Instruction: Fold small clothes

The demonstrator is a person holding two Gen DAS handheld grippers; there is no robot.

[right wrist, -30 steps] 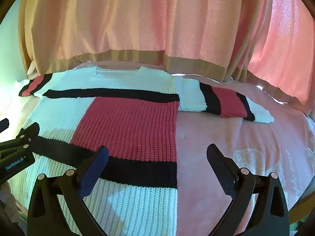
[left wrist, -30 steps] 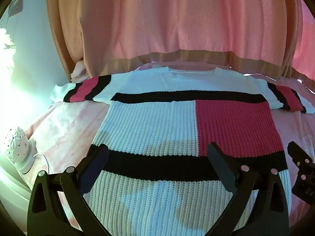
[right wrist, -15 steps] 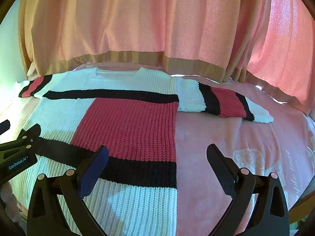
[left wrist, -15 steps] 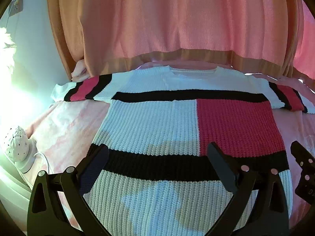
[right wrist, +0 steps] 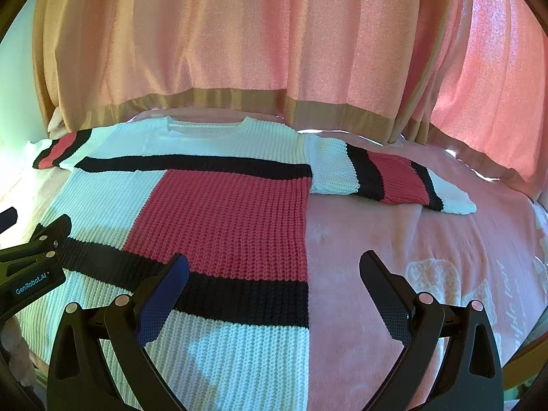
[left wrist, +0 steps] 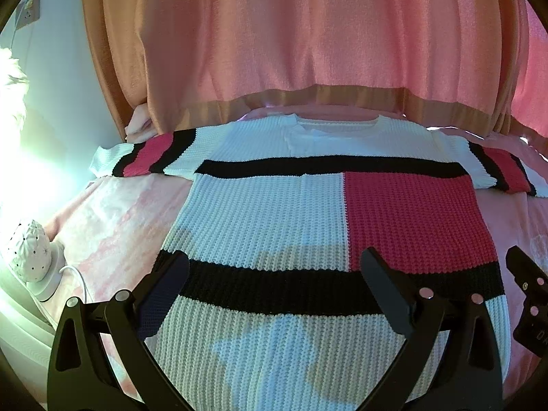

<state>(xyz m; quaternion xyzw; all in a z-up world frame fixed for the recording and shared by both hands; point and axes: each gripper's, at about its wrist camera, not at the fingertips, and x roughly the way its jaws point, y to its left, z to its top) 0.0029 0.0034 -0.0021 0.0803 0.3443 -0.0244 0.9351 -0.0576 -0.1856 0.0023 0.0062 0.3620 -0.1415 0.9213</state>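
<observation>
Both grippers nudged forward, barely | left gripper (left wrist: 274,274) and right gripper (right wrist: 274,274) spread, empty | sweater (left wrist: 308,226) flat ahead, collar far | right jaws straddle its right edge, nearer right sleeve (right wrist: 390,179)

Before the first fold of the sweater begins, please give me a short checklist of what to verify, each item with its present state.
1. Sweater lies flat on the bed cover, front up, body unfolded: ok.
2. Both sleeves spread outward, left sleeve and right sleeve: ok.
3. Left gripper open and holding nothing: ok.
4. Right gripper open and holding nothing: ok.
5. Hem edge visible for grasping: cannot tell, it is hidden behind the grippers.
6. Nothing resting on the sweater: ok; the white lamp stands off the left bed edge.
</observation>
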